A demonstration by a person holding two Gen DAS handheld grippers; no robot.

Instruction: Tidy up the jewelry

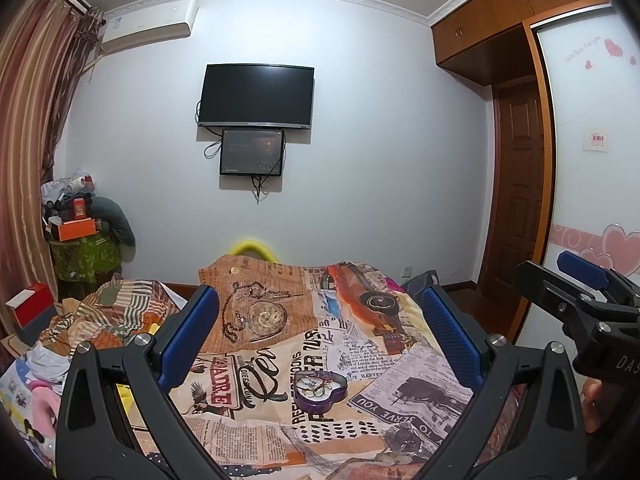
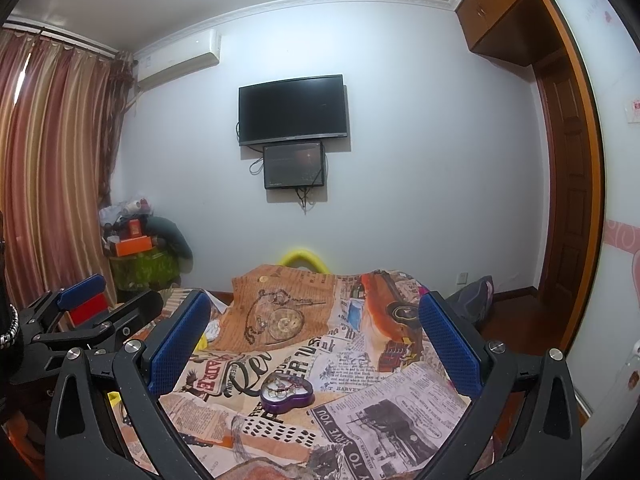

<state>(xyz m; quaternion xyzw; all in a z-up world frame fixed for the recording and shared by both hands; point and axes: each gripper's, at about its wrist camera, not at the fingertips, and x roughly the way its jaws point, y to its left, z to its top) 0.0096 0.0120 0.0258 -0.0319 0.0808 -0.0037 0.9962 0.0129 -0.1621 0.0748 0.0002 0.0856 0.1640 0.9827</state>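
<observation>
A purple heart-shaped tin [image 1: 320, 393] lies open on a newspaper-print cloth [image 1: 400, 368], with small gold rings and jewelry inside. It also shows in the right wrist view [image 2: 285, 393]. My left gripper [image 1: 320, 332] is open and empty, held above and short of the tin. My right gripper [image 2: 316, 336] is open and empty too, at about the same distance. Each gripper shows at the edge of the other's view: the right one [image 1: 576, 280] and the left one [image 2: 84, 300].
The cloth [image 2: 400, 392] covers a raised surface with a printed pocket-watch picture [image 1: 267, 317]. Crumpled bedding [image 1: 112, 316] and a red box [image 1: 32, 308] lie at left. A wall TV [image 1: 256, 96], a curtain [image 2: 48, 168] and a wooden door [image 1: 520, 184] stand beyond.
</observation>
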